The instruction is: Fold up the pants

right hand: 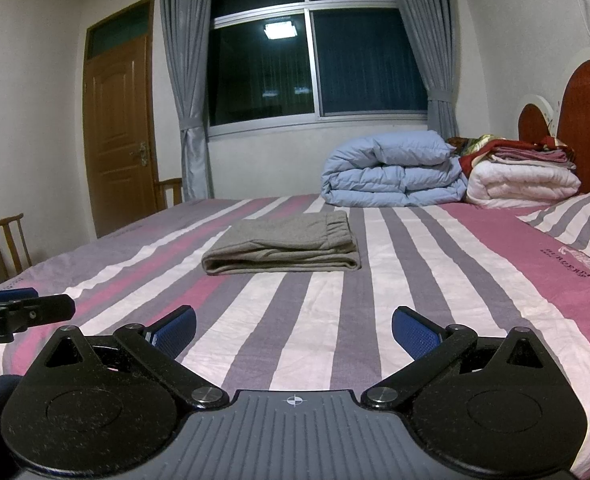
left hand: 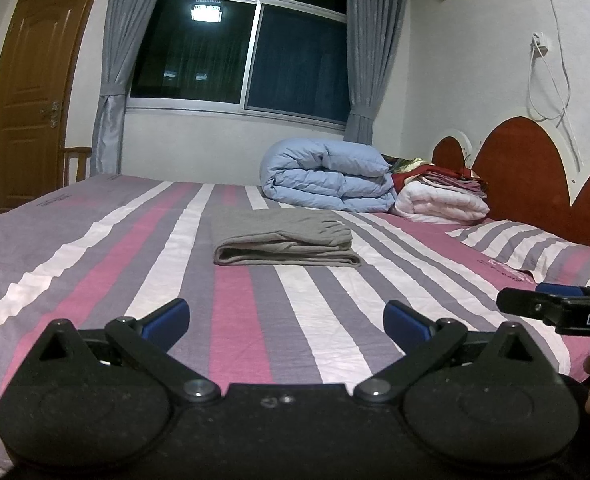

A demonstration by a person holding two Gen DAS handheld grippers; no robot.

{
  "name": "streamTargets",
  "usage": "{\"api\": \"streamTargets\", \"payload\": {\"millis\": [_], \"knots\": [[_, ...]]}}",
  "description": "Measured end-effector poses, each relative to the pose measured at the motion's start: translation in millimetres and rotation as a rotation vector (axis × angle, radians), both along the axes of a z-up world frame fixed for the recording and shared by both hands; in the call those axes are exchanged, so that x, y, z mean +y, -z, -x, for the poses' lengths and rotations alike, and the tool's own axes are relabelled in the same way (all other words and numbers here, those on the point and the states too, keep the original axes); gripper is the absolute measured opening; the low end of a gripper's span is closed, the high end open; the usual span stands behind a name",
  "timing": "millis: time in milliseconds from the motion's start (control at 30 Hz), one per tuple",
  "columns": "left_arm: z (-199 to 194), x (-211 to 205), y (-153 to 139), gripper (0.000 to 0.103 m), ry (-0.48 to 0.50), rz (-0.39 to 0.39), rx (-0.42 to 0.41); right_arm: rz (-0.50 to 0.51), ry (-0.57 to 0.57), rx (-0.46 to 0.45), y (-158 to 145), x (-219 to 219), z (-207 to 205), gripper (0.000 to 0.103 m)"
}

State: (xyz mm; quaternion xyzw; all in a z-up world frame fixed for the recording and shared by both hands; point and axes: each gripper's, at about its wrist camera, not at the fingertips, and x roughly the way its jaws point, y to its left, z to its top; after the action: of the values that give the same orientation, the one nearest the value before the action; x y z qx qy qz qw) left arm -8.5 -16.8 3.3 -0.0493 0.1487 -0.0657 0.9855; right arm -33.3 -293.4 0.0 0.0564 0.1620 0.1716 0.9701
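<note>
Grey pants [left hand: 281, 238] lie folded into a flat rectangle in the middle of the striped bed [left hand: 95, 264]; they also show in the right wrist view [right hand: 285, 246], waistband at the far right. My left gripper [left hand: 285, 322] is open and empty, held well short of the pants above the bed's near edge. My right gripper [right hand: 293, 330] is open and empty too, level with the left one. Each gripper shows at the other view's edge: the right one [left hand: 555, 306], the left one [right hand: 23, 308].
A rolled light blue duvet [left hand: 327, 176] and a stack of white and red bedding [left hand: 441, 196] lie at the far side by the red headboard [left hand: 523, 168]. A striped pillow [left hand: 535, 244] lies at right. A wooden chair [right hand: 9, 240] and door [right hand: 117, 132] stand left.
</note>
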Motion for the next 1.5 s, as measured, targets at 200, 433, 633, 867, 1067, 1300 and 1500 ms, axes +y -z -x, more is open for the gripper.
{"api": "streamTargets", "payload": {"millis": [200, 433, 633, 867, 1067, 1300, 1500], "knots": [[-0.1, 0.1, 0.3, 0.097, 0.001, -0.001, 0.0, 0.0, 0.0, 0.0, 0.0, -0.1, 0.0, 0.103], [0.2, -0.5, 0.1, 0.097, 0.002, -0.001, 0.0, 0.0, 0.0, 0.001, 0.0, 0.3, 0.2, 0.103], [0.4, 0.1, -0.2, 0.097, 0.004, -0.003, -0.001, 0.001, 0.001, 0.0, -0.2, 0.0, 0.4, 0.103], [1.4, 1.5, -2.0, 0.097, 0.022, 0.008, -0.005, 0.001, 0.0, 0.002, -0.2, 0.3, 0.2, 0.103], [1.3, 1.1, -3.2, 0.097, 0.025, 0.006, -0.006, 0.001, 0.0, 0.001, -0.3, -0.1, 0.2, 0.103], [0.9, 1.8, -4.4, 0.097, 0.073, 0.012, -0.023, 0.001, 0.0, 0.002, -0.5, 0.1, 0.3, 0.103], [-0.9, 3.6, -3.5, 0.097, 0.085, 0.009, -0.022, 0.001, 0.0, 0.002, 0.1, 0.0, 0.4, 0.103]]}}
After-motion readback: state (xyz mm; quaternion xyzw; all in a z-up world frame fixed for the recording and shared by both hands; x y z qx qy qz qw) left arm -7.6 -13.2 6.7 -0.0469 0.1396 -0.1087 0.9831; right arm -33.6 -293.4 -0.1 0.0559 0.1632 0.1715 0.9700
